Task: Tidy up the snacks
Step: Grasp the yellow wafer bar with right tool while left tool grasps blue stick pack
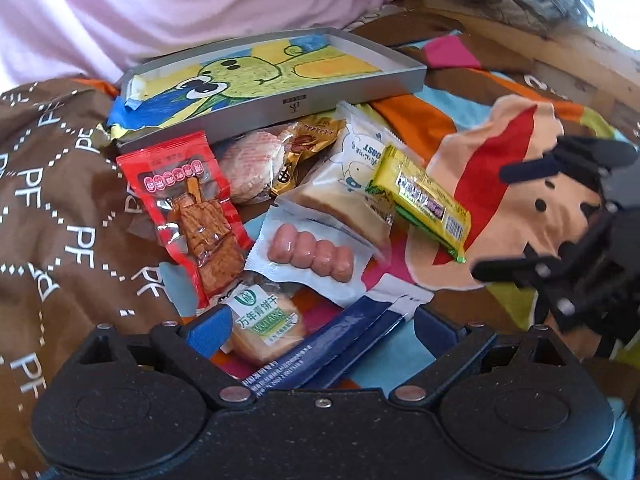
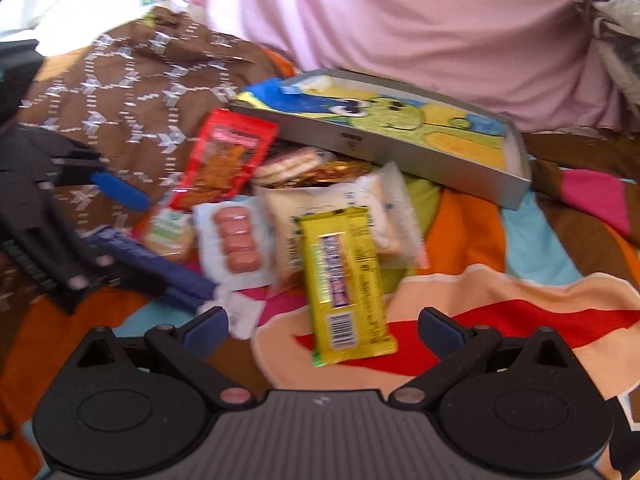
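Daylit bed, colourful patchwork blanket (image 1: 404,116), pink sheet (image 2: 400,20) behind

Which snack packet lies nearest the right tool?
The yellow bar, its end lying between the open right tool fingers; the other packets lie farther back.

Brightness: bright daylight, colours vivid in both views.
Light source: blown-out white patches at the upper right corner of the left wrist view and the upper left of the right wrist view.
Glare: sheen on the red snack packet (image 1: 182,208).
Blur: right wrist view smeared throughout; the yellow bar wrapper (image 2: 348,284) has unreadable print.
Sharpness: left wrist view crisper.
Distortion: fisheye bending, dark corners.
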The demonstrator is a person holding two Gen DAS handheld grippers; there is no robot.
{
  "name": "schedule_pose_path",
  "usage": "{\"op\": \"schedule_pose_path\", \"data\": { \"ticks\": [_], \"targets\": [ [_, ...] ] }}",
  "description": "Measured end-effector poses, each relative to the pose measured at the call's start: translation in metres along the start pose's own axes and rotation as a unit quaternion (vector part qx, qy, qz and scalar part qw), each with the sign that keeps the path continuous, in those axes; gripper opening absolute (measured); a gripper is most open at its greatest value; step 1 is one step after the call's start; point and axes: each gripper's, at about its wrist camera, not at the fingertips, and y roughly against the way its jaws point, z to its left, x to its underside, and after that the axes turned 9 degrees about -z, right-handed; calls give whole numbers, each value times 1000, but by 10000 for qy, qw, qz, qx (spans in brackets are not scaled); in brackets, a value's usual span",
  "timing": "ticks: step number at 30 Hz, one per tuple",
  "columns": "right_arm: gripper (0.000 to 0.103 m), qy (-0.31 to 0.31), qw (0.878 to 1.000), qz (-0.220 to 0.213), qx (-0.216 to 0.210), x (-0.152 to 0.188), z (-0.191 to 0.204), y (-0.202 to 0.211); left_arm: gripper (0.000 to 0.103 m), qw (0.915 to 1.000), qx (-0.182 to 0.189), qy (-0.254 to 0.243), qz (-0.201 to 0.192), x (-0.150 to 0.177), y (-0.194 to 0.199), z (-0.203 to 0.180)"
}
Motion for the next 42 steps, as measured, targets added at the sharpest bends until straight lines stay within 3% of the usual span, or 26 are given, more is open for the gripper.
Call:
{"op": "schedule_pose_path", "data": {
  "ticks": [3, 7, 12, 20, 25, 33, 37, 40, 42],
  "targets": [
    [103, -52, 9999, -7, 158, 1, 0, -9, 97, 9998, 82, -139, 135, 1, -5, 5],
    [103, -123, 9999, 62, 64, -1, -3, -22, 97, 9977, 440, 366, 373, 2, -7, 26],
    [103, -140, 9994, 284, -104, -4, -5, -41, 96, 9949, 467, 700, 547, 2, -9, 43],
    [82, -306, 9984, 475, -69, 2, -10, -58, 88, 9918, 605, 702, 882, 5, -15, 40],
    [61, -368, 9981, 471, 141, 5, -12, -58, 82, 9899, 593, 794, 1012, 7, -17, 40],
    [56, -400, 9973, 579, 208, 3, -8, -47, 70, 9782, 836, 1493, 1177, 10, -12, 42],
    [53, -553, 9945, 884, 101, 5, -9, -33, 68, 9681, 1088, 1857, 1282, 13, -6, 38],
    [52, -614, 9918, 1121, 19, 8, -9, -21, 66, 9678, 1242, 1723, 1354, 13, -3, 22],
    [52, -660, 9899, 1253, -21, 8, -9, -12, 66, 9719, 1189, 1506, 1361, 12, -3, 10]
  ]
}}
